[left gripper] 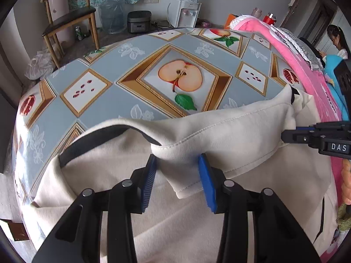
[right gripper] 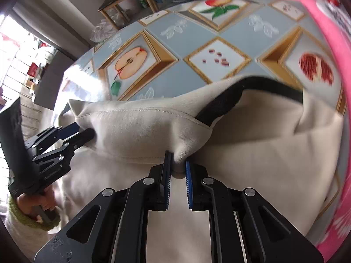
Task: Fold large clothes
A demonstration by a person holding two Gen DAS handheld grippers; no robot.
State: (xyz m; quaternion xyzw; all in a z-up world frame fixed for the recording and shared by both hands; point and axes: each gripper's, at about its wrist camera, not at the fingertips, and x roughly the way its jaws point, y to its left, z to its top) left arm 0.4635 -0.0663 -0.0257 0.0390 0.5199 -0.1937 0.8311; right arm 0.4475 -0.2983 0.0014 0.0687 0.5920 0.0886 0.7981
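A cream garment [left gripper: 219,135] with black trim lies on the table, its top edge folded over. It also shows in the right wrist view [right gripper: 252,135]. My left gripper [left gripper: 177,164] has a bunched fold of the cream cloth between its blue pads, jaws partly apart around it. My right gripper [right gripper: 177,164] is shut on a pinch of the same cloth. In the left wrist view the right gripper [left gripper: 287,134] holds the garment's right edge. In the right wrist view the left gripper [right gripper: 87,131] holds the left part of the fold.
The table carries a fruit-print blue-grey oilcloth [left gripper: 122,65]. A pink blanket [left gripper: 307,65] lies along its right side. A wooden chair [left gripper: 65,22], a water dispenser [left gripper: 186,11] and a rice cooker [left gripper: 139,20] stand beyond the far edge. A seated person [left gripper: 337,41] is at far right.
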